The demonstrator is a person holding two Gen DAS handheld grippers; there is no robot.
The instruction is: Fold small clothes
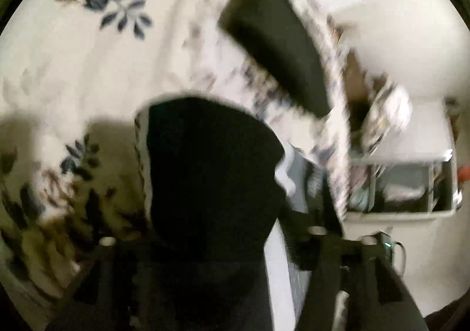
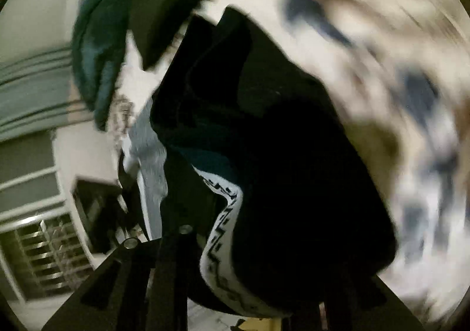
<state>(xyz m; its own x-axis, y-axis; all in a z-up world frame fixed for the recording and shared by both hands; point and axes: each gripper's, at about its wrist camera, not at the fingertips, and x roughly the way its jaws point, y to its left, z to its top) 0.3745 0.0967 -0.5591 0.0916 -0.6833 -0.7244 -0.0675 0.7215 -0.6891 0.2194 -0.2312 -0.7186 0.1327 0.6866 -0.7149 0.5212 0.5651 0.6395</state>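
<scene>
A black garment (image 1: 205, 169) hangs close in front of the left wrist camera, with a pale patterned edge down its left side. It fills the space between the fingers of my left gripper (image 1: 217, 243) and hides their tips, so the grip is unclear. In the right wrist view the same kind of black garment (image 2: 293, 169), with a white patterned waistband (image 2: 223, 243), is bunched between the fingers of my right gripper (image 2: 258, 272), which stands nearly shut on it. A second, folded black piece (image 1: 279, 46) lies on the floral bedspread (image 1: 88, 67).
A grey-white cloth (image 1: 288, 178) hangs beside the garment. Beyond the bed's edge stands a white storage box (image 1: 405, 184) with compartments. The right wrist view shows a teal garment (image 2: 97, 46) and a grey striped surface (image 2: 32, 87). Both views are blurred.
</scene>
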